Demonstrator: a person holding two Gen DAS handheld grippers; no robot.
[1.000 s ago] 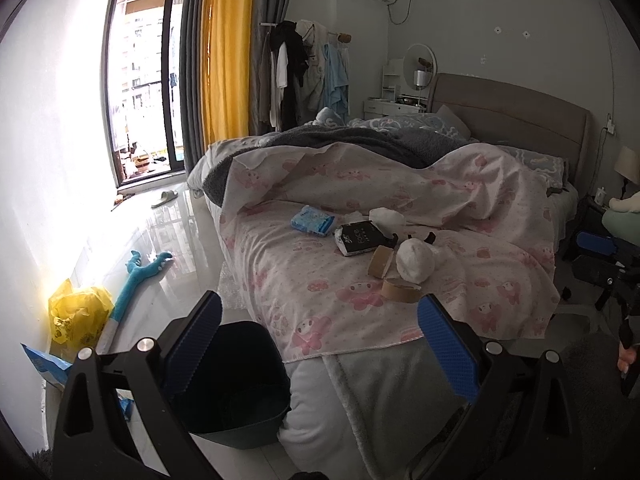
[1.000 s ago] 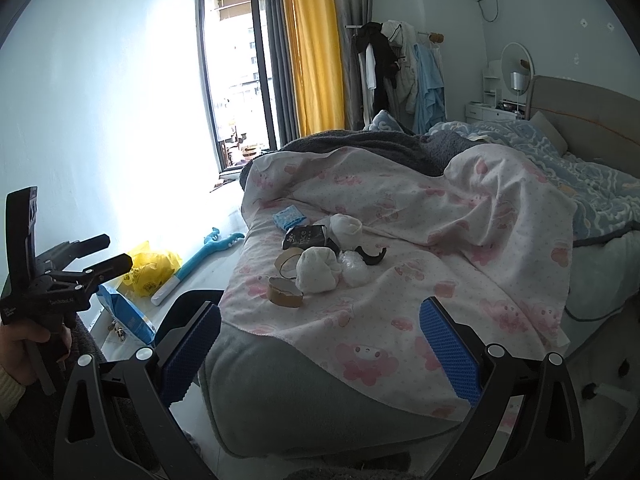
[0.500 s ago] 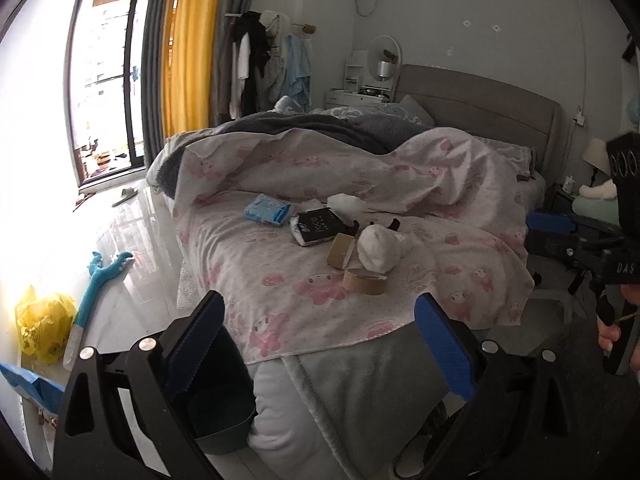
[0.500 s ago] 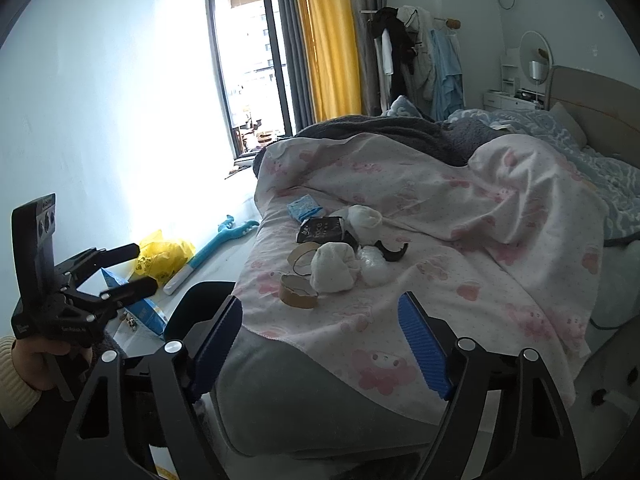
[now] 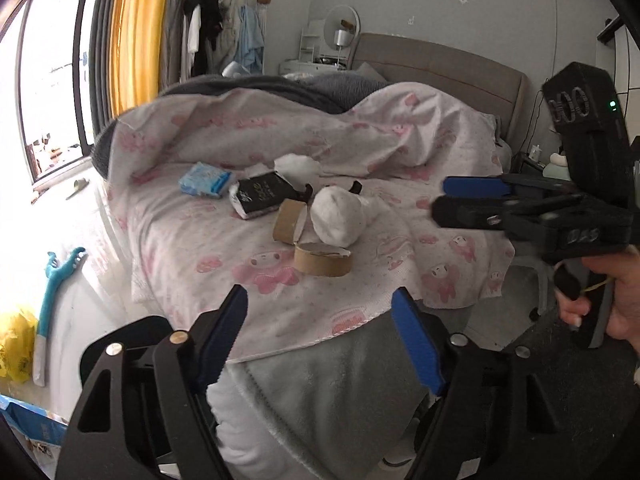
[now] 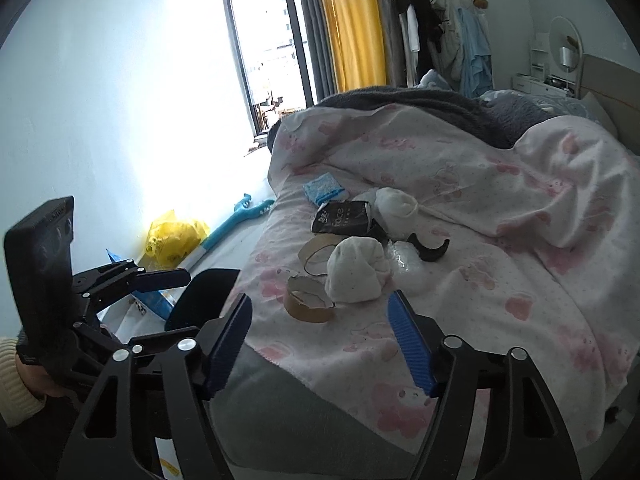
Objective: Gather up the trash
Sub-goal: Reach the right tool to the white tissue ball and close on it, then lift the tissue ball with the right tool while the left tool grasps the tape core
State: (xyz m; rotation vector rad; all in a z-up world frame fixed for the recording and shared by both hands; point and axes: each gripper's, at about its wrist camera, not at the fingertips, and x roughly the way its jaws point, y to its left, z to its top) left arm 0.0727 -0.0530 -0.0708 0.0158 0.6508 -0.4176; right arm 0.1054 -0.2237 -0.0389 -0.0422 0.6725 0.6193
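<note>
Trash lies in a cluster on the pink bedspread (image 5: 192,248): two brown tape rolls (image 5: 323,259) (image 6: 309,301), a white wad (image 5: 338,216) (image 6: 357,275), a black packet (image 5: 262,194) (image 6: 344,217), a blue packet (image 5: 205,180) (image 6: 324,188) and a black curved piece (image 6: 433,249). My left gripper (image 5: 320,340) is open and empty, short of the bed's foot edge. My right gripper (image 6: 320,342) is open and empty near the flat tape roll; it also shows in the left wrist view (image 5: 472,196). A dark bin (image 6: 200,300) stands on the floor by the bed corner.
A yellow bag (image 6: 174,236), a blue toy (image 6: 240,220) and a blue packet (image 6: 148,300) lie on the floor by the left wall. A grey blanket (image 5: 332,392) hangs over the bed's foot. A clothes rack (image 6: 440,36) and window (image 6: 268,52) stand behind.
Both grippers have moved closer to the bed and the trash. Both jaws stand narrower than before, still open. The bin has dropped behind the left gripper's fingers.
</note>
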